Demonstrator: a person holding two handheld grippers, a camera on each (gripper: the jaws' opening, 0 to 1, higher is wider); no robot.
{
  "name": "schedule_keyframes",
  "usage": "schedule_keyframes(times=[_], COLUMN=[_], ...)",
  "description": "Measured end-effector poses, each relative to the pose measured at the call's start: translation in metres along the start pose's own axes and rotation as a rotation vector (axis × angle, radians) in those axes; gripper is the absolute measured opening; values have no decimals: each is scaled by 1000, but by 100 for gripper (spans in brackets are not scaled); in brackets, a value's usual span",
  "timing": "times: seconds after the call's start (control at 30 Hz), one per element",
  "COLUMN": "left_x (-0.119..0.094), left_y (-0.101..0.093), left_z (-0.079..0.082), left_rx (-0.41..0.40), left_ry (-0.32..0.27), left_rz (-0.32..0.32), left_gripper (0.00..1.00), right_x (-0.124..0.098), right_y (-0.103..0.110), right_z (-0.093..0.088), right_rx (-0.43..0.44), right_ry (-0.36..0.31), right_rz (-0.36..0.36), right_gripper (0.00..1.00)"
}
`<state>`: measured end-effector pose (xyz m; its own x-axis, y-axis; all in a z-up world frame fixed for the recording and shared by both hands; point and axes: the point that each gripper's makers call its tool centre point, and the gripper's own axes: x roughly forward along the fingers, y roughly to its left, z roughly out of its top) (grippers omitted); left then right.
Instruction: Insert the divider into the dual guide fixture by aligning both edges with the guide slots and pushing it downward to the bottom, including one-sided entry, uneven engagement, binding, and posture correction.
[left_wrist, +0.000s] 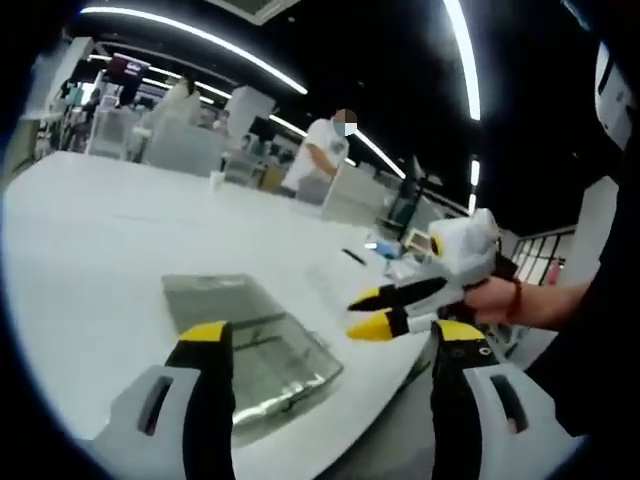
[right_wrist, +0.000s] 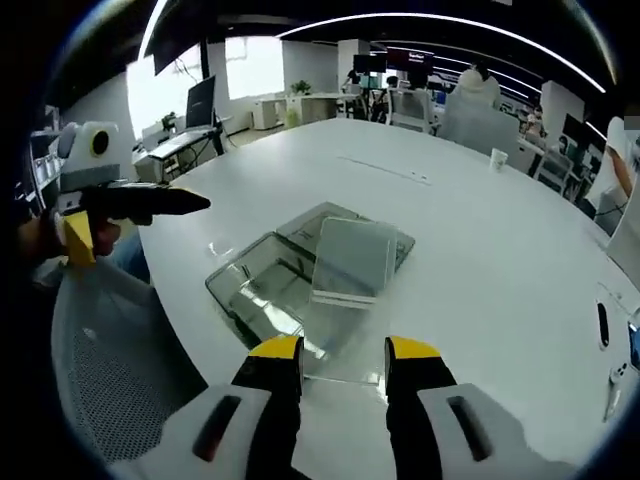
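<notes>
In the right gripper view, the right gripper (right_wrist: 343, 352) sits nearest, its two yellow-tipped fingers (right_wrist: 277, 352) closed on the lower edge of the divider (right_wrist: 349, 262), a clear flat panel that rises from the fingers and stands tilted above the fixture. Just beyond the fingertips lies the dual guide fixture (right_wrist: 262, 278), a clear shallow tray resting flat on the white bench (right_wrist: 480, 250), close to the bench's near edge. The divider's upper part overlaps the far side of the fixture in this view; whether its edges have entered any slot cannot be told. Left of the fixture, off the bench edge, a grey mesh chair back (right_wrist: 110, 370) shows, and above it the left gripper (right_wrist: 195, 203) points in over the bench edge, held by a hand (right_wrist: 45, 238); its fingers look closed together with nothing between them.

In the left gripper view, the left gripper's own fingers (left_wrist: 205, 345) stand at the bottom, and the fixture (left_wrist: 255, 345) lies flat on the bench (left_wrist: 90, 250) just beyond them, near the bench edge. To the right, a hand (left_wrist: 495, 298) holds the right gripper (left_wrist: 362, 312) beside the fixture. Farther along the bench lie a few small dark and pale items, too small to tell. Far behind, a person in a white top (left_wrist: 318, 150) stands among desks under long ceiling lights (left_wrist: 462, 55).
</notes>
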<state>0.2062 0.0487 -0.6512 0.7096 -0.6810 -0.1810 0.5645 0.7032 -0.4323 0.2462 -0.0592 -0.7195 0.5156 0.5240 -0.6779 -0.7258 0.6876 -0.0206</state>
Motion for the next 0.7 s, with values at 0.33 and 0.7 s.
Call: schedule_keyframes(times=[0.33,0.7], left_x=[7,7], left_y=[-8,-2], left_z=[-3,-5], left_rx=[-33,-114], left_ry=[6,-5], left_rz=[-28,4], left_gripper=[72,60], right_x=[0,-2], right_y=[14,31], right_z=[5,14], right_rx=[-49,-87], right_ry=[-7,-30], right_rz=[28,62], right_gripper=[28,28])
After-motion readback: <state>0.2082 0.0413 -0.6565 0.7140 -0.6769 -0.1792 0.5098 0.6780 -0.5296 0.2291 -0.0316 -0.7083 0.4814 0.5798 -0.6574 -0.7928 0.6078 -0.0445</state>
